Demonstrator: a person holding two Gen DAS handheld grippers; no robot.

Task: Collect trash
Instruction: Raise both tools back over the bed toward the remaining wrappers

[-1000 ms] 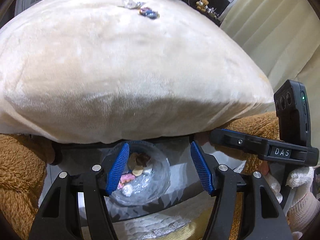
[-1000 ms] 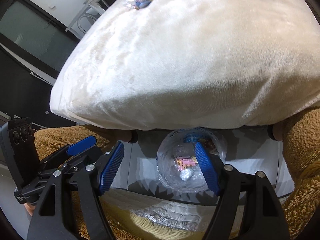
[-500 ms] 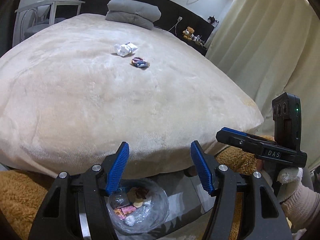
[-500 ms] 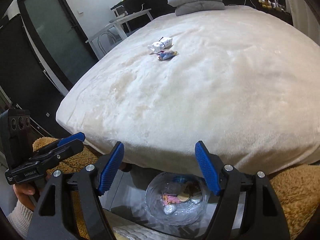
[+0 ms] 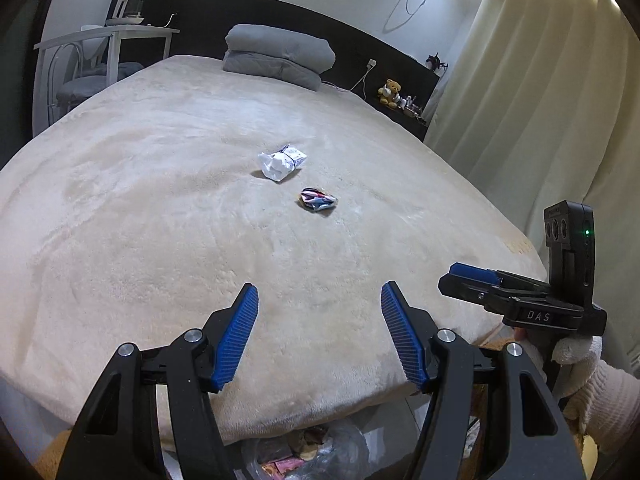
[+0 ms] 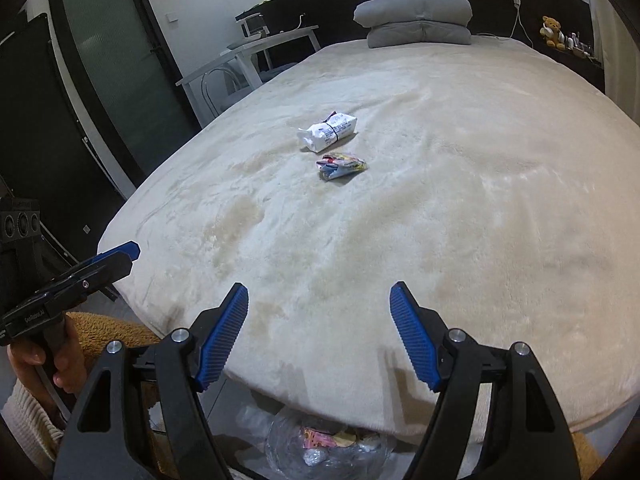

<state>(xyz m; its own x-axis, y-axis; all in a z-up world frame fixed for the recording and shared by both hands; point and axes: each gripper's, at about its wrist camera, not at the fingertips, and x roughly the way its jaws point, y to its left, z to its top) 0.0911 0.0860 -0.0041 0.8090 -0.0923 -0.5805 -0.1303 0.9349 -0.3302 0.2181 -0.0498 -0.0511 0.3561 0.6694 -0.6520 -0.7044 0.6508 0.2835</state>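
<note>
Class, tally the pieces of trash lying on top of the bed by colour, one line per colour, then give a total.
White crumpled wrapper: 1
Multicoloured crumpled wrapper: 1
Total on the bed: 2

"DAS" stands in pale letters on the black body of the right tongs [image 5: 472, 276]; other print is unreadable.

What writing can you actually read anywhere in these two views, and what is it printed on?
"DAS": white letters on the side of the right gripper, seen from the left camera.
Small label on the left gripper, seen from the right camera: too blurred to read.
Print on the white packet on the bed: too small.
Print on the colourful wrapper: unreadable.
</note>
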